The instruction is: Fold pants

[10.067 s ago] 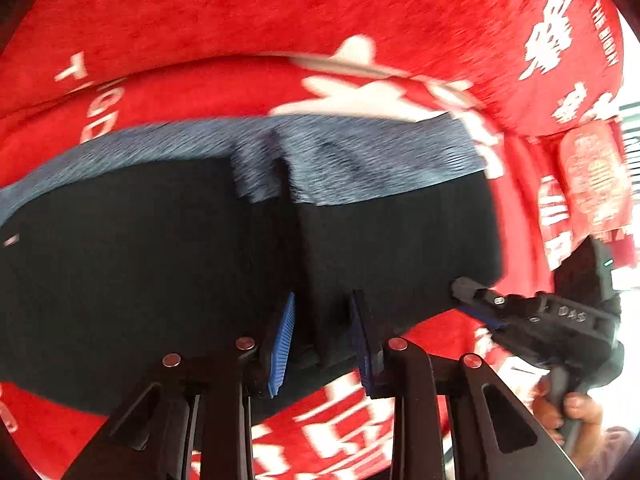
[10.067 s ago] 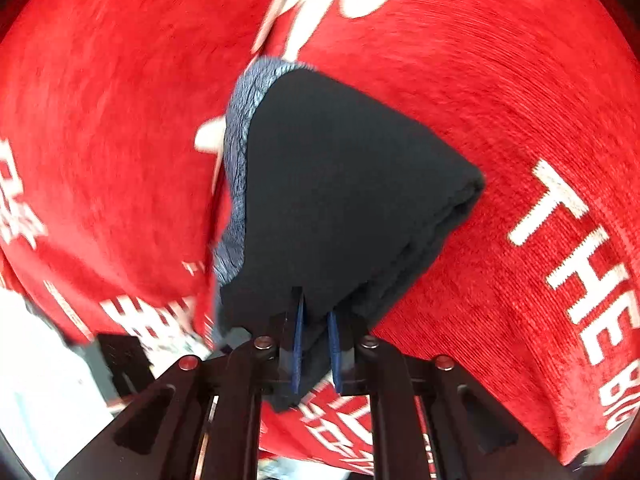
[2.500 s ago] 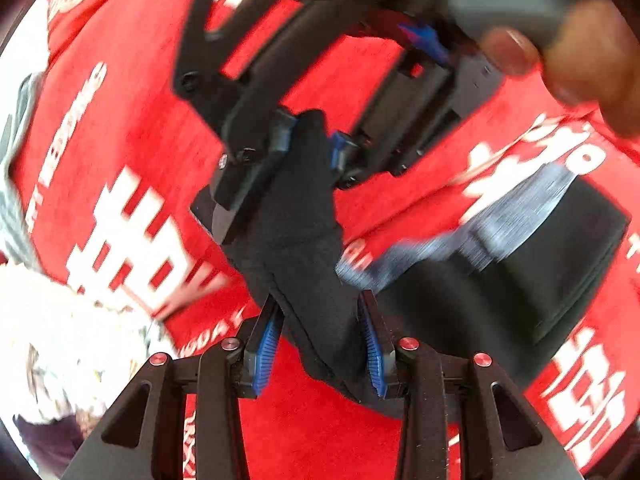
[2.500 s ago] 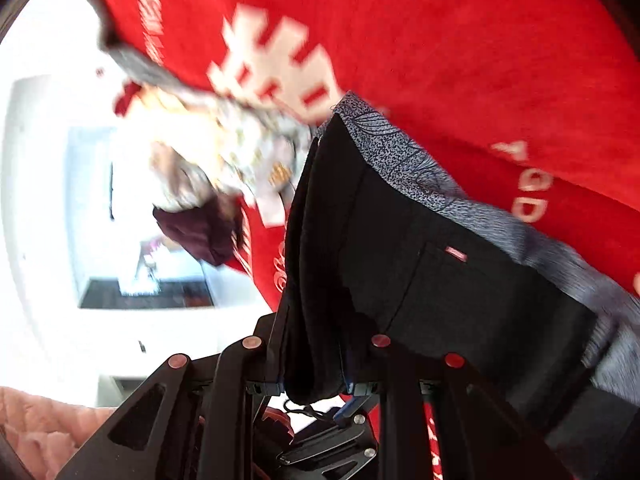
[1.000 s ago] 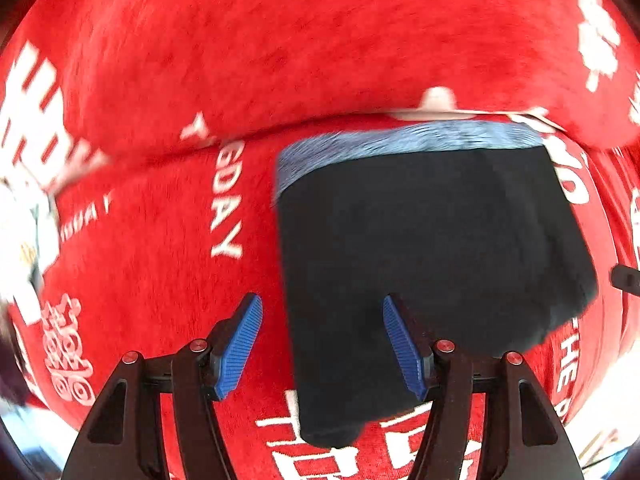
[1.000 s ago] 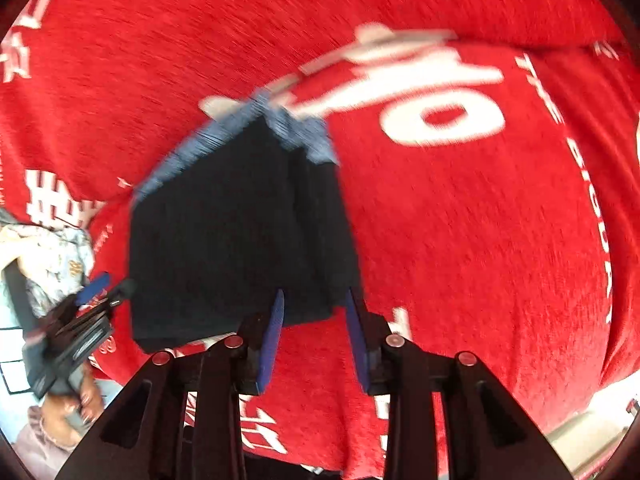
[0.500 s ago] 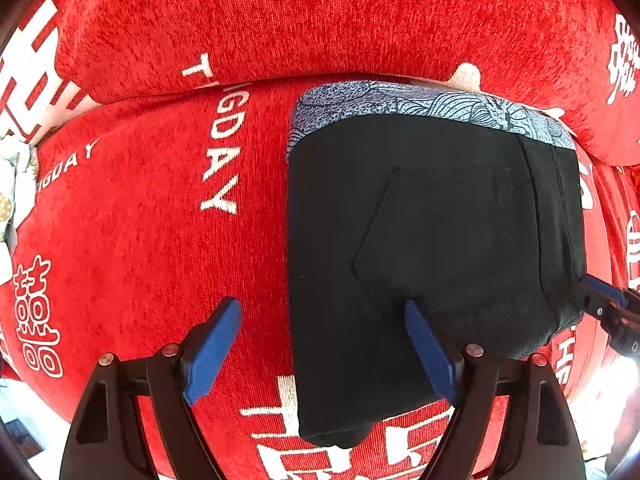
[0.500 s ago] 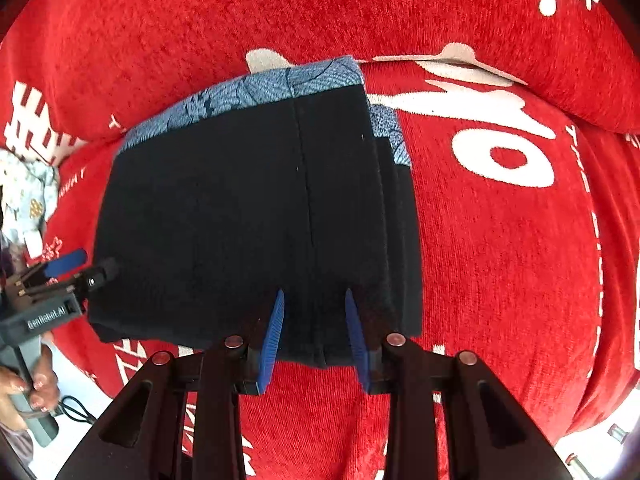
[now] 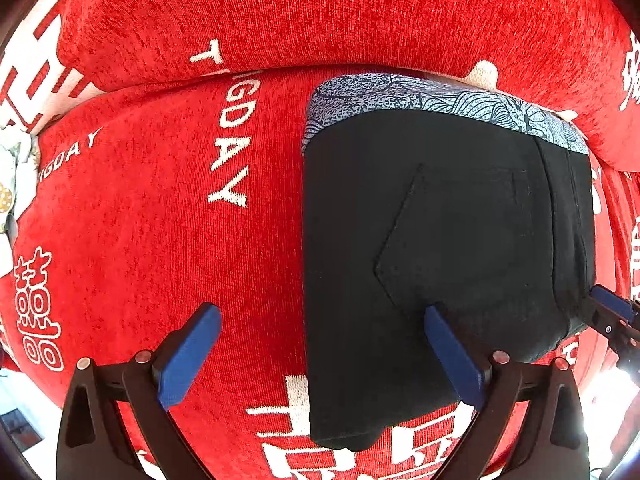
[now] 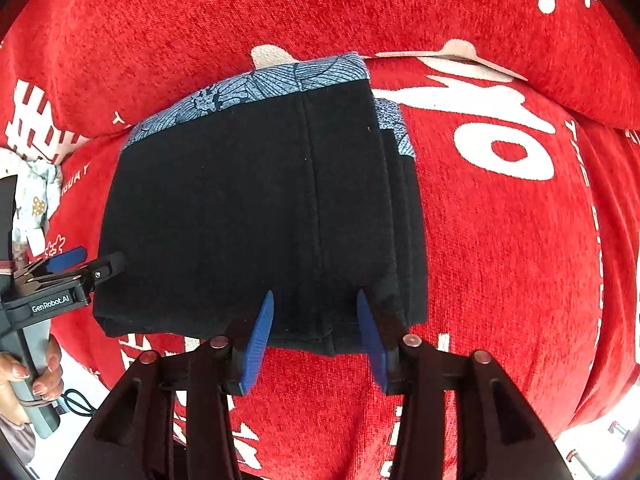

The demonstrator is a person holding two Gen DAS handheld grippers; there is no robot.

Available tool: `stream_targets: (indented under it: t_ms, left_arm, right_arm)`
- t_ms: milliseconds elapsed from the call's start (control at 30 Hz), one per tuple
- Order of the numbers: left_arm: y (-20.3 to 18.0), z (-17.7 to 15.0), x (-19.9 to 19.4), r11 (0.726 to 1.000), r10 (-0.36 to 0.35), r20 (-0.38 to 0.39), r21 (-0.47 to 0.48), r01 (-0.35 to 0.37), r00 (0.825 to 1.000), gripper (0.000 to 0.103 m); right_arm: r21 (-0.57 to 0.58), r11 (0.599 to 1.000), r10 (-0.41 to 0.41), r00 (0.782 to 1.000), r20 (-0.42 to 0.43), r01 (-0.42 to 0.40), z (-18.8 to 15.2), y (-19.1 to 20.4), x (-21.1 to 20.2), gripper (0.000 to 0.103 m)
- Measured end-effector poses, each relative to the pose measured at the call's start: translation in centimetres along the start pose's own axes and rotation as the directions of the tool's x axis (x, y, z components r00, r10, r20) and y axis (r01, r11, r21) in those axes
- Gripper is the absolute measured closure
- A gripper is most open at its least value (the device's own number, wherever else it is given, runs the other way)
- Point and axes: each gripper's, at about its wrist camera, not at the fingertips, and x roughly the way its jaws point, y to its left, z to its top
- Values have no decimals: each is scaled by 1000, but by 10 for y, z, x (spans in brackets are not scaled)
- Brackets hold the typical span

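Released since half-second-earlier frame: folded pants (image 9: pixel 440 240) flat on red blanket (image 9: pixel 160 220). Left gripper (image 9: pixel 320 344) spreading wide, straddling pants edge. Right gripper (image 10: pixel 316 332) opening, pads clear of hem.

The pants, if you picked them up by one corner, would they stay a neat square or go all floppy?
Probably floppy: the pants are soft cloth stacked in loose layers, edges showing at one side, so lifting one corner would likely let them unfold. They probably won't slide easily, since the red cloth underneath looks fuzzy. Nothing pins them: both grippers are opening.
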Motion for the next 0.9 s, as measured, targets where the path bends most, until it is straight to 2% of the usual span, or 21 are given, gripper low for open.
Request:
stream_targets:
  t_ms: [133,300,467,500,900]
  left_arm:
    - [3,3,1,1000,-21,-16,-16,21,1000,1]
    - [9,7,5,999,-39,-32,-26,38,999,1]
    - [23,13,10,994,-91,-62,-72,86,994,1]
    - [24,15,10,993,-95,-64,-78,90,993,1]
    - [30,32,9,993,-95,-47,-67,92,994,1]
  right_arm:
    - [-9,1000,0,1000,-3,0,2,2,-1,48]
    - [3,1000,0,1000,3,0,4,-3,-4,48]
    - [35,999,6,1000,25,-7,6,-12,-13,45]
    - [40,999,6,1000,27,-7,6,-14,-14,42]
    - [101,995,10,1000,15,-12,7,-40,-15,34]
